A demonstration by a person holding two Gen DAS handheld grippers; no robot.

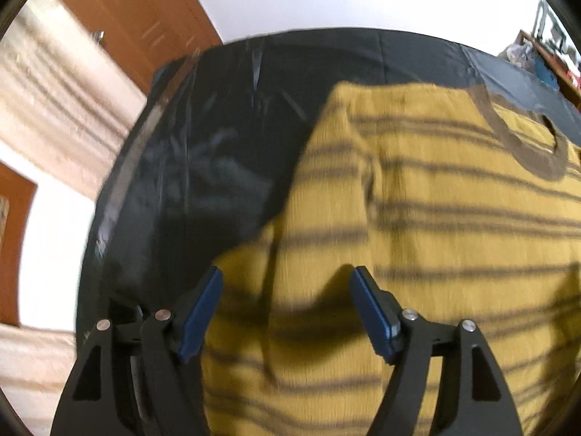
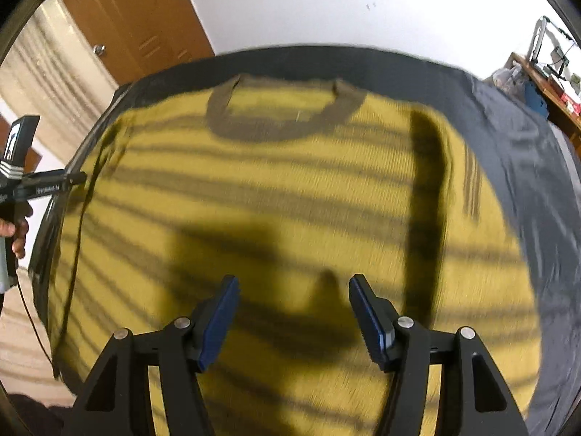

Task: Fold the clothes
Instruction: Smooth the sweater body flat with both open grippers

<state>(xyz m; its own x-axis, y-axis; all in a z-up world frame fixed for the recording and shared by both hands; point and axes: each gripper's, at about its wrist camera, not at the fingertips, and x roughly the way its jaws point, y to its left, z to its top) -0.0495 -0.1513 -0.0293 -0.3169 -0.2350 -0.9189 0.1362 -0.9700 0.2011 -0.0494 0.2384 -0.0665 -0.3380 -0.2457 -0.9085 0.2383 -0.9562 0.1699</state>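
Note:
A mustard-yellow sweater (image 1: 435,218) (image 2: 254,189) with thin dark stripes lies flat on a table under a black cover (image 1: 218,127) (image 2: 526,145). Its grey-brown collar (image 1: 537,160) (image 2: 283,123) points to the far side. My left gripper (image 1: 287,272) hovers open over the sweater's left part, near its edge, with nothing between its blue pads. My right gripper (image 2: 295,279) hangs open over the middle of the sweater, also empty. A dark crease (image 2: 425,200) runs down the sweater's right side. Both views are motion-blurred.
A brown wooden door (image 2: 138,18) and a white wall stand behind the table. A cluttered wooden shelf (image 2: 555,83) is at the far right. At the right wrist view's left edge, a hand (image 2: 16,232) holds the other gripper's handle beside the table's left edge.

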